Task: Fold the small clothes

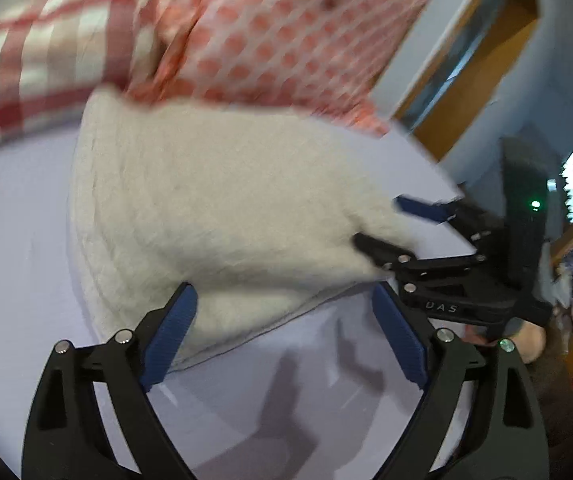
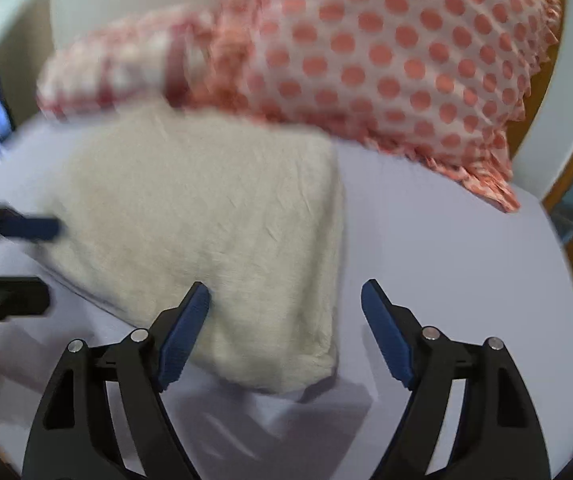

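Left wrist view, from its left edge: a red-and-white checked cloth point(image 1: 38, 60) lies bunched at the far side of the pale lilac table point(image 1: 14, 240), and just beside it, to the right, a white garment with coral dots point(image 1: 286, 32) is heaped, unfolded as far as the blur allows. In front of both rests the cream cloth point(image 1: 214, 208), already doubled over into a thick, roughly rectangular pad with layered edges showing along its near side. The left tongs point(image 1: 284, 336) are spread wide, holding nothing, with the blue pads either side of the cream cloth's near corner. Further right, the right tongs point(image 1: 386, 224) reach in at the cloth's right end, also parted; whether a finger touches the fabric is too blurred to tell.

Right wrist view: the left tongs' blue finger point(image 2: 30, 228) is at the cream cloth's point(image 2: 206, 220) left edge, and the right tongs point(image 2: 286, 332) hang spread over its near right corner, empty.

My judgement: one piece looks folded or nearly so, perhaps needing a last fold or smoothing; the checked and dotted pieces remain to be done.
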`<state>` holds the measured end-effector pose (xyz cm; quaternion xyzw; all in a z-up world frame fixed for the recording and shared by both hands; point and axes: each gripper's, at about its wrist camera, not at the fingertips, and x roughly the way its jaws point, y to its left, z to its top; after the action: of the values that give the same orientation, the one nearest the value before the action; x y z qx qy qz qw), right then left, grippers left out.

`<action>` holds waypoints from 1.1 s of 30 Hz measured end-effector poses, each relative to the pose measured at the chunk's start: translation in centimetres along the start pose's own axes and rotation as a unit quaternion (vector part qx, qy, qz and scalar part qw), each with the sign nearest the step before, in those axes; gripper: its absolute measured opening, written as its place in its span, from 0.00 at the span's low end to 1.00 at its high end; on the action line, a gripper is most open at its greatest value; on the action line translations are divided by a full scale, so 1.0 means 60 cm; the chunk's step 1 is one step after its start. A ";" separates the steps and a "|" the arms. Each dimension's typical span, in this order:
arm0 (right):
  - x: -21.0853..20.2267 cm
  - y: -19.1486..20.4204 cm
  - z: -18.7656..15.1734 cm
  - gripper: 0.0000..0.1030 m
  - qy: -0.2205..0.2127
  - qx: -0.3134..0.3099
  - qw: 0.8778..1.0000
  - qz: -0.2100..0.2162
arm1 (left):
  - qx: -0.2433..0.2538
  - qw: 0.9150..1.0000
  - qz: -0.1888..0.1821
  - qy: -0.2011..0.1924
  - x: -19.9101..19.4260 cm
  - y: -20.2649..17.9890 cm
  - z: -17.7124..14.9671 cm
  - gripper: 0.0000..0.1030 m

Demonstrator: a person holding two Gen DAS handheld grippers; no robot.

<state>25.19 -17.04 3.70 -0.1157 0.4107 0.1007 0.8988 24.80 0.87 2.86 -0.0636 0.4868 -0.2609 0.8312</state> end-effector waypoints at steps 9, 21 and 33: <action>-0.093 -0.031 -0.043 0.93 -0.045 0.083 0.994 0.059 | -0.013 0.995 0.084 -0.051 -0.086 -0.004 -0.055 0.94; -0.066 0.048 -0.110 0.97 0.008 0.104 0.992 0.065 | -0.077 0.976 0.203 -0.019 -0.072 0.022 -0.133 0.97; -0.043 0.067 -0.109 0.99 0.037 0.084 0.995 0.047 | -0.051 0.968 0.246 -0.022 -0.050 0.009 -0.147 0.98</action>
<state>17.74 -15.33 1.01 -0.0237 0.4558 0.1036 0.8837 16.41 4.14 0.44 0.0100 0.4814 -0.0215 0.8762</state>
